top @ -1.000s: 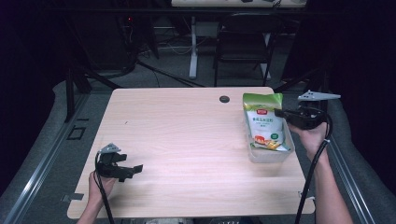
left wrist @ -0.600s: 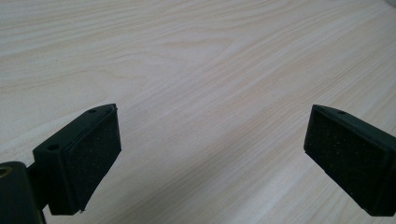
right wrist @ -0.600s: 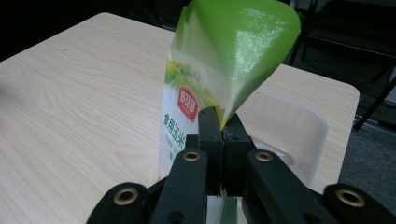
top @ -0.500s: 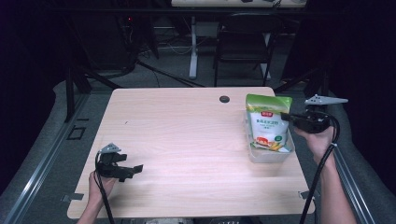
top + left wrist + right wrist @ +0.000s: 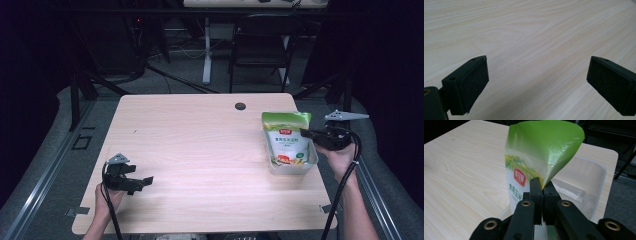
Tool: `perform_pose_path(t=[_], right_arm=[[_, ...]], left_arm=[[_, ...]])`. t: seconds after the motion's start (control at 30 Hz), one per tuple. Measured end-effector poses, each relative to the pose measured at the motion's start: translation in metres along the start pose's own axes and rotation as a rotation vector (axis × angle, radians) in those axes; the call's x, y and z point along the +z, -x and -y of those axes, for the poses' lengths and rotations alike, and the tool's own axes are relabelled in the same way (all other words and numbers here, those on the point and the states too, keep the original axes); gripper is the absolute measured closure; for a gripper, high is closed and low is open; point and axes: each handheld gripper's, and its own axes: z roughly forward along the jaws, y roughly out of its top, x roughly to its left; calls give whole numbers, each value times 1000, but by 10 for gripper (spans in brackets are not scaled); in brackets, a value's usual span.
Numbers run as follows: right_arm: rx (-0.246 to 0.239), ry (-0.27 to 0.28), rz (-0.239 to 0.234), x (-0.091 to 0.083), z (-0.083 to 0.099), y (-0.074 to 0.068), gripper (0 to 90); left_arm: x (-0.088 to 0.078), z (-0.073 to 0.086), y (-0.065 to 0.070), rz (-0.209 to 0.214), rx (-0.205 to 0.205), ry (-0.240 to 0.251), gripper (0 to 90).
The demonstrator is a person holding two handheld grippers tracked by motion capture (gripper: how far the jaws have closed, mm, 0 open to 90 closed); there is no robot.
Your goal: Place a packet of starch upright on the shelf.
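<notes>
Right gripper (image 5: 306,134): you've got it clamped on the pouch's right edge; in the right gripper view (image 5: 541,185) both jaws pinch the green film tight.
Pouch (image 5: 286,137): green-and-white printed bag, red logo on the front. It sits in the clear tub, top fold leaning over the tub's far rim.
Tub (image 5: 292,167): clear plastic, at the right side of the table, near the front-right corner.
Left gripper (image 5: 146,180): you hold it low at the front-left of the table, jaws wide apart, nothing between them. The left gripper view (image 5: 537,75) has bare wood between the pads.
Table (image 5: 200,150): light wood, small dark hole cap (image 5: 240,106) near the far edge.
Gap: your two grippers are well apart, one at each side.
</notes>
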Motion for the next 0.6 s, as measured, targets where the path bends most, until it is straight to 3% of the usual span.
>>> perform_pose_path(t=[0.33,0.6], right_arm=[[83,-25,80,0,15,11,889],[104,-57,140,3,22,13,887]], left_arm=[[0,0,0,-2,2,-1,38],[0,0,0,-4,-2,-1,38]])
